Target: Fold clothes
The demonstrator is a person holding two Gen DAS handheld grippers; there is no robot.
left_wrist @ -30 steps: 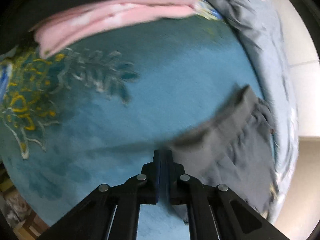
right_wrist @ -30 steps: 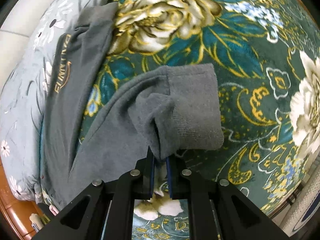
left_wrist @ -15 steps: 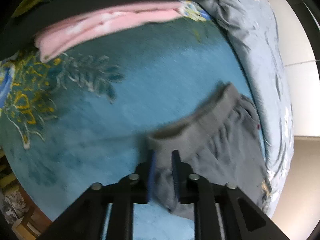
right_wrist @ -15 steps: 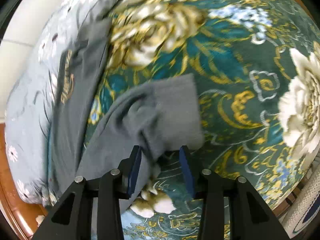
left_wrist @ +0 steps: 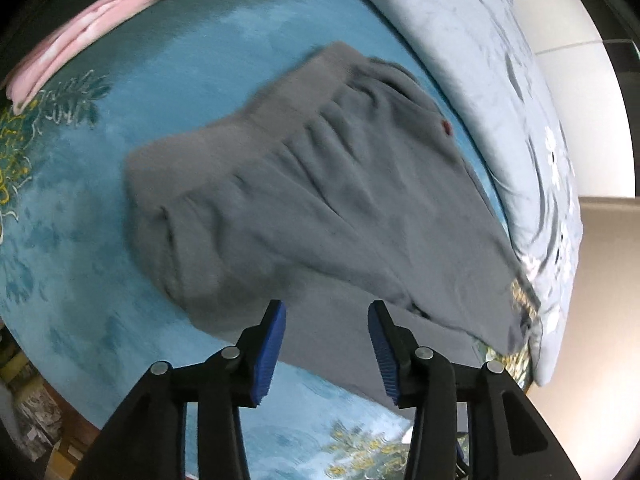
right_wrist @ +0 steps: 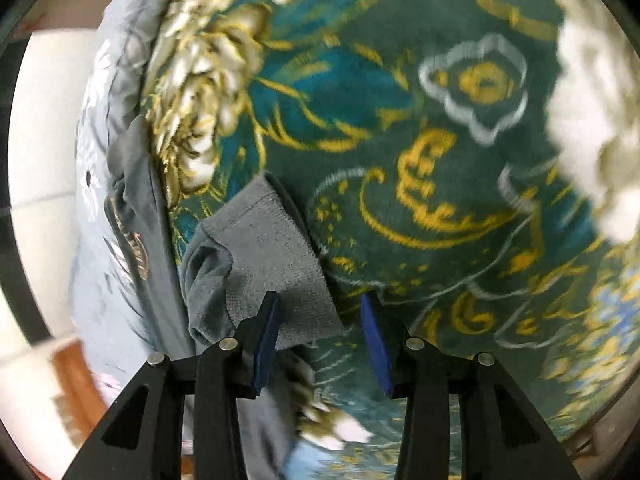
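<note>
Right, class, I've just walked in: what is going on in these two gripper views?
A person is folding grey sweatpants on a floral bedspread. Both the left gripper and the right gripper are open, holding nothing. The pants lie doubled over, a ribbed cuff beside the right gripper. Pink clothes lie further off.

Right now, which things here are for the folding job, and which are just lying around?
For the job:
- grey sweatpants, folded over, lying on the blanket
- left gripper, fingers apart
- right gripper, fingers apart by the grey cuff

Just lying about:
- pink clothes, far side
- teal flowered blanket underneath
- pale grey quilt alongside
</note>
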